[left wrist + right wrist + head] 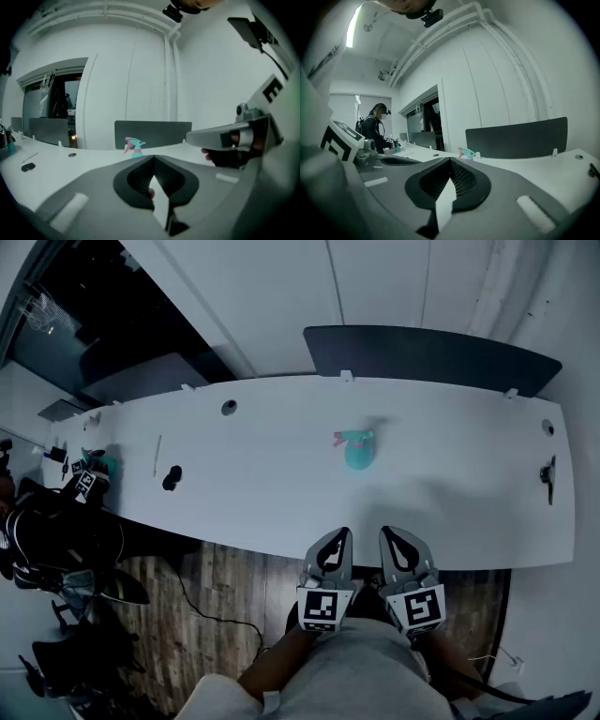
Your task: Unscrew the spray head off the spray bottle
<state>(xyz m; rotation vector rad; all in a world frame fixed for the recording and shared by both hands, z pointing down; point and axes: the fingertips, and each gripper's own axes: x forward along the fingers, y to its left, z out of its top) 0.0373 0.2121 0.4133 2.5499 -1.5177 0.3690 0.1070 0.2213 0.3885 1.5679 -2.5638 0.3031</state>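
While we hold both side by side over the near edge of the worktop (262, 493), the left tool (153, 161) has its jaws closed together with nothing between them, and the right tool (450, 161) is closed and empty in the same way. The only print we can make out is the black-and-white square pattern on the marker cubes (322, 607) behind the jaws; on the bottle we cannot read any label.

The teal spray bottle (359, 456) stands upright near the middle of the worktop, well apart from both tools, and its pink and teal spray head (350, 437) is on it. Between the tools and the bottle the white surface is bare.

Only the head view shows the wooden floor (216, 606) below the near edge and a small dark thing (172, 478) far to the left. Only the right gripper view shows a person (375, 126) at the far left end. Behind the bottle, a dark panel (431, 357) stands along the far edge.
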